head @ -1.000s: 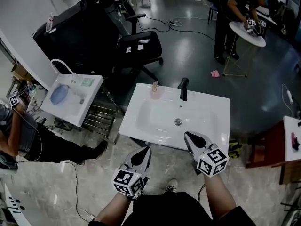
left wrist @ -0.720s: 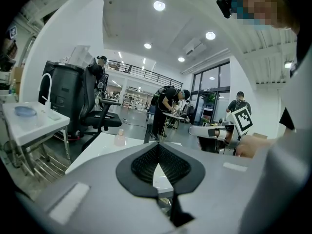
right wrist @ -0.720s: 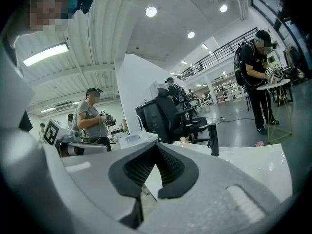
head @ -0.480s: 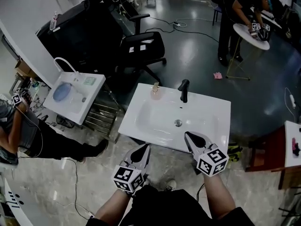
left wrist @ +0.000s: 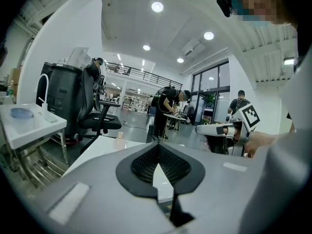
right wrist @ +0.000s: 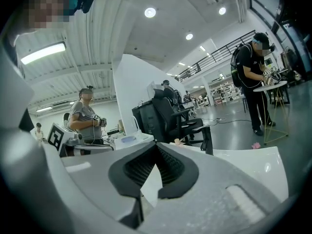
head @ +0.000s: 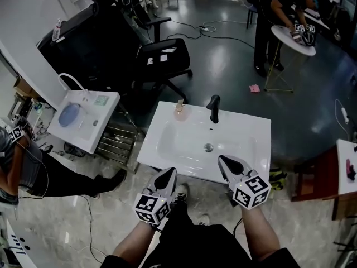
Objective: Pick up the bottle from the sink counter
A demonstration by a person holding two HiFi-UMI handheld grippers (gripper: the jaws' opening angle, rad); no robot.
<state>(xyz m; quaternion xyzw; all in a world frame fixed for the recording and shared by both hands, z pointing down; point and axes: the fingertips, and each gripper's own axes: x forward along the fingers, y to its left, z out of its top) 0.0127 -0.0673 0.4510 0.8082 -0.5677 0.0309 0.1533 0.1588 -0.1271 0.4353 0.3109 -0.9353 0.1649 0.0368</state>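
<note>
The bottle (head: pixel 179 111) is small, with a pale pink rounded body and a narrow tan top. It stands upright on the back left corner of the white sink counter (head: pixel 254 128), just above the middle of the head view. Nothing touches it. The black faucet (head: pixel 213 108) stands near it to the right, on the same back edge, and the basin with its round drain (head: pixel 208 147) lies below both of them in the frame.

The 2 grippers are at the lower part of the head view, at the near edge of the counter and well apart from the bottle. The left gripper (head: pixel 169 173) is at the lower left of the counter; its jaws are pressed together with nothing between them. In the left gripper view the bottle shows small, left of the closed tips. The right gripper (head: pixel 222 160) is at the lower right of the basin; its jaws also meet at the tips and hold nothing.

Behind the counter a black office chair (head: pixel 162 57) stands on the dark floor. In the upper right of the frame a person bends over a small round table (head: pixel 294 40). At the left stands 1 more small sink unit (head: pixel 88 128).
</note>
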